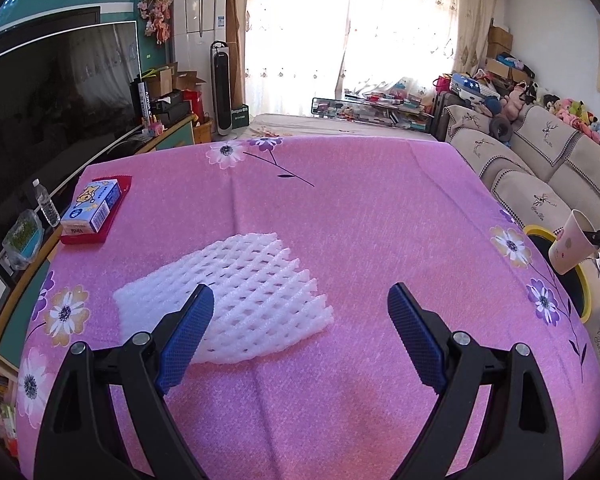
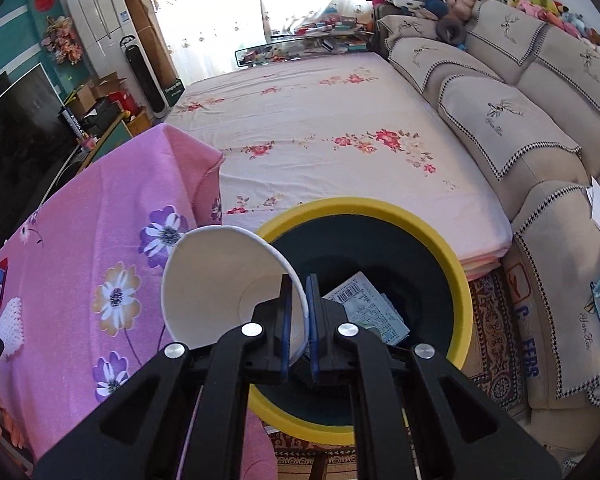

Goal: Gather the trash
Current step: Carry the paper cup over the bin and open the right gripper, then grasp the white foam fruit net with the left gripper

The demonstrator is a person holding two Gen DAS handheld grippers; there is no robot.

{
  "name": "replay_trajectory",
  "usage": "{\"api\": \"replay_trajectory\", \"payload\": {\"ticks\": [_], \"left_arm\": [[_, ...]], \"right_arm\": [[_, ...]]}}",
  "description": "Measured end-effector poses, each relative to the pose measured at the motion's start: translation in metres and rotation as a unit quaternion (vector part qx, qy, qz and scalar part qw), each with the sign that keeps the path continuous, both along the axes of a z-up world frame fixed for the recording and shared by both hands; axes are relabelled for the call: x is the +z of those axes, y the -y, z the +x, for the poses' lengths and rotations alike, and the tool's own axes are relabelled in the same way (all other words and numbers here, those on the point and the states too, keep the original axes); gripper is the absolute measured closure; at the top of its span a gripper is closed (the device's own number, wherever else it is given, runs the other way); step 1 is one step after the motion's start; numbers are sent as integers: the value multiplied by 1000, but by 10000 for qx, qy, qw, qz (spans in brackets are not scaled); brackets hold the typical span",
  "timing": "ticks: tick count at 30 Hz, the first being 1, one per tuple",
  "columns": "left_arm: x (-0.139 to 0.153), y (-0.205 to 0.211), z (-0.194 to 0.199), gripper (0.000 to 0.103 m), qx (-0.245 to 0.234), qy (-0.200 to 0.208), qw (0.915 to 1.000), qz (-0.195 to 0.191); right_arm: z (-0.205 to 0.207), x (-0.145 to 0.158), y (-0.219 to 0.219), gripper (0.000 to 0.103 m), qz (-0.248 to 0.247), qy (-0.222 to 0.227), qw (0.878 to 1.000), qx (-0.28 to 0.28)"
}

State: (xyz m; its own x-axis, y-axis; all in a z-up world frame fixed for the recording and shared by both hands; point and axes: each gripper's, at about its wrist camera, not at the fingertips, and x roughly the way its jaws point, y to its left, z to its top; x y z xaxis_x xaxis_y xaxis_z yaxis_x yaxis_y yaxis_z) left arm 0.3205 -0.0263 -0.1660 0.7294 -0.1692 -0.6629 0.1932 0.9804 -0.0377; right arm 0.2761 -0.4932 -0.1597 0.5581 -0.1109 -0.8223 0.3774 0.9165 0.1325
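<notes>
**Cup hanging over the bin, foam net waiting**

Pinched by its rim in my right tool [image 2: 300,312], the paper cup [image 2: 220,284] is tilting on its side, partly above the yellow-rimmed bin [image 2: 455,276] and partly above the pink cloth. My left tool [image 1: 300,320] is hovering spread wide and empty over the white foam net [image 1: 236,292], which is lying on the surface [image 1: 379,208].

I am judging the risk this way: letting go now could send the cup onto the bin's rim or down between bin and surface, since much of it is sitting outside the opening. Papers are already lying inside the bin.

A small carton [image 1: 92,208] is resting at the surface's far left corner. Beyond are a flowered bed [image 2: 319,128], a sofa [image 2: 531,128] and bright curtains [image 1: 359,28].
</notes>
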Motion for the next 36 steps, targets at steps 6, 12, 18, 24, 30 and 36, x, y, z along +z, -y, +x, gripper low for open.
{"api": "replay_trajectory", "payload": {"ticks": [6, 12, 18, 24, 30, 36], "left_arm": [[0, -1, 0, 15, 6, 9, 10000, -6], [2, -2, 0, 14, -3, 12, 10000, -33], [0, -2, 3, 13, 36, -10, 10000, 42], [-2, -9, 8, 13, 180, -17, 9998, 11], [1, -24, 12, 12, 419, 26, 9991, -69], [5, -59, 23, 8, 770, -126, 9963, -348]], "right_arm": [[11, -15, 9, 94, 22, -142, 9998, -171], [7, -9, -2, 77, -41, 12, 9998, -199], [-14, 15, -47, 64, -226, 529, 9982, 149], [-29, 25, -108, 58, -164, 1175, 9907, 665], [-22, 19, -164, 53, -382, 1604, 9789, 1211], [-17, 7, -178, 52, -540, 1728, 9756, 1239]]}}
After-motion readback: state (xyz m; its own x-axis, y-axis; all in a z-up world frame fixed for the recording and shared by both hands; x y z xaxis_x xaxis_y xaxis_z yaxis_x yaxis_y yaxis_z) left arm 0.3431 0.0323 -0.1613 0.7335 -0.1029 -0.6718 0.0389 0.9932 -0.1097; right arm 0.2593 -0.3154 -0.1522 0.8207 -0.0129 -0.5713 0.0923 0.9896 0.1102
